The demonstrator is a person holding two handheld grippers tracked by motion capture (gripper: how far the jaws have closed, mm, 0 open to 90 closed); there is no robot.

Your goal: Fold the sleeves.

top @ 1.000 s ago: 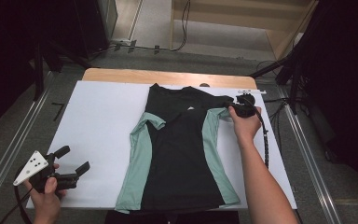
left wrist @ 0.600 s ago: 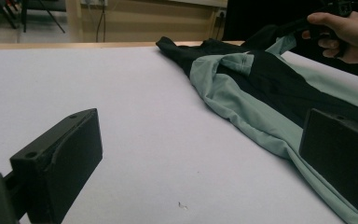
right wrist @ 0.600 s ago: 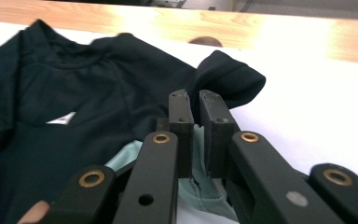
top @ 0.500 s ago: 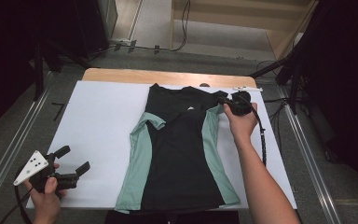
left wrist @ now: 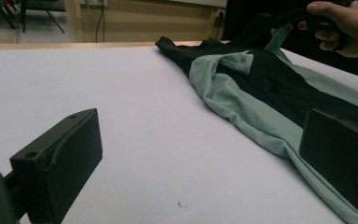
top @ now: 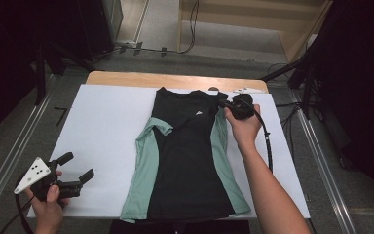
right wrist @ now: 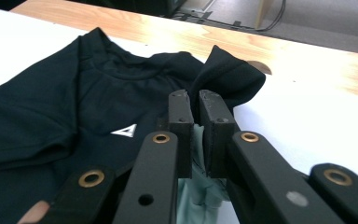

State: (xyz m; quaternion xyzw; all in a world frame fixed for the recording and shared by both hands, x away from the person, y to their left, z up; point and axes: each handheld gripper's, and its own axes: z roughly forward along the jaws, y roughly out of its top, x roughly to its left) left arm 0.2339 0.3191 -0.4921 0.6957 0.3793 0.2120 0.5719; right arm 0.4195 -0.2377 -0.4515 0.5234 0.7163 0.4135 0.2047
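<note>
Black shirt [top: 185,161], mint-green side panels.

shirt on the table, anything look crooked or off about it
Yes. The shirt lies flat, but its two sleeves don't match. One sleeve is folded in over the chest, while the right gripper is shut on the other sleeve, bunching its fabric above the sheet. No damage shows.

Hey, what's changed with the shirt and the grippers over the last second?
The right gripper, shut on the shirt's right sleeve, has carried it inward over the shirt. The left gripper stayed open near the table's front left corner; the left sleeve stays folded in.
</note>
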